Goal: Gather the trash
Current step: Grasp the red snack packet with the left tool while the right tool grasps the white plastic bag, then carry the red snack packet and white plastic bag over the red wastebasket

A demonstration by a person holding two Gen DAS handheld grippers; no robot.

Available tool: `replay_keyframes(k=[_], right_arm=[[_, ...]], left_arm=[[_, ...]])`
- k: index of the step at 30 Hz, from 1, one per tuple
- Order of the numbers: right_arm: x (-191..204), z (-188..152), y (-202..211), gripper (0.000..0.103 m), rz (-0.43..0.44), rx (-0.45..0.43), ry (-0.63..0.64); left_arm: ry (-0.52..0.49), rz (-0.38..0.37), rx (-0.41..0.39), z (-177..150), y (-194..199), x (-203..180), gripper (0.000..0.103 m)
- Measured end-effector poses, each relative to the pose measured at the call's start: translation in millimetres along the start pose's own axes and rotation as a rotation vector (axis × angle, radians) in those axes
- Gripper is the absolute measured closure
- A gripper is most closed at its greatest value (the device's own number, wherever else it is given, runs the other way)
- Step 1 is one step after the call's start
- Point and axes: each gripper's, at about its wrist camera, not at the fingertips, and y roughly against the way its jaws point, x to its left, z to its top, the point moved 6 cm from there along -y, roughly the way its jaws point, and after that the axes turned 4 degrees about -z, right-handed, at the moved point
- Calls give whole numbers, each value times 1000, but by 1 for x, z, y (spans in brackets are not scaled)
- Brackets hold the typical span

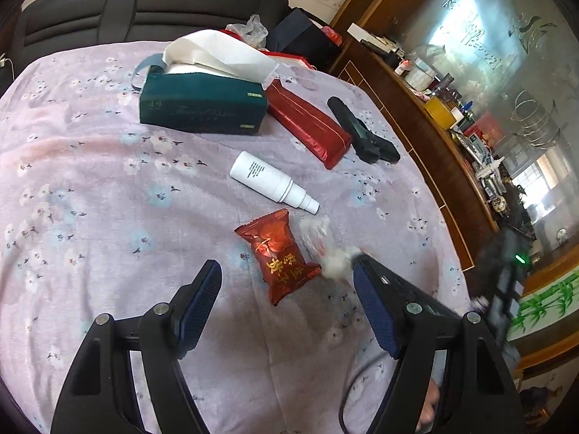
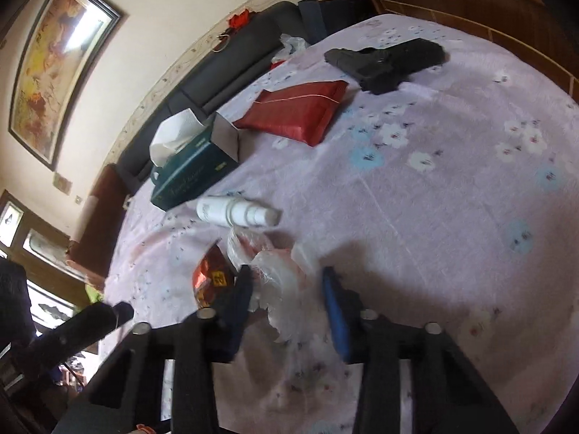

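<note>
A round counter [image 1: 90,181] under a lilac floral cloth carries everything here. The left gripper [image 1: 286,282] hangs over its near part with fingers spread wide; a red snack wrapper [image 1: 278,253] lies flat on the cloth just ahead of the gap between them, and nothing is clasped. At about two o'clock from that wrapper, touching its edge, lies a crumpled clear plastic wrapper [image 1: 320,238], blurred in the left view. In the right view the right gripper [image 2: 286,276] has this clear plastic wrapper [image 2: 278,275] between its fingers; the left finger [image 2: 240,296] meets the plastic, while the blue finger [image 2: 334,311] stands just clear of it, so the grip is narrow but not pinching. At twelve o'clock from the trash lies a white spray bottle [image 1: 269,181] on its side, and farther on a green tissue box [image 1: 202,103], a red foil packet [image 1: 307,123] and a black toy pistol [image 1: 362,133], well apart from the fingers.
</note>
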Motion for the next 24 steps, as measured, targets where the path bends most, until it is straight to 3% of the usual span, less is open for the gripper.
replay_keyframes(k=[4, 7, 9, 10, 14, 17, 24], right_arm=[[-3, -10, 22, 77, -43, -29, 6], [-7, -18, 52, 79, -57, -75, 8], [-11, -27, 75, 79, -74, -104, 2], [-12, -32, 84, 79, -72, -114, 2], [-20, -55, 128, 79, -54, -160, -17], [-25, -69, 161, 79, -48, -216, -40], [-29, -105, 224, 79, -6, -320, -79]], left_arm=[[18, 34, 46, 1, -28, 0, 29], [14, 104, 64, 1, -49, 0, 30], [-7, 148, 83, 1, -63, -1, 41], [-4, 156, 98, 1, -70, 0, 57], [-17, 182, 90, -1, -72, -1, 69], [-44, 204, 82, -9, -60, -5, 75], [-126, 144, 20, -47, 19, -47, 75]])
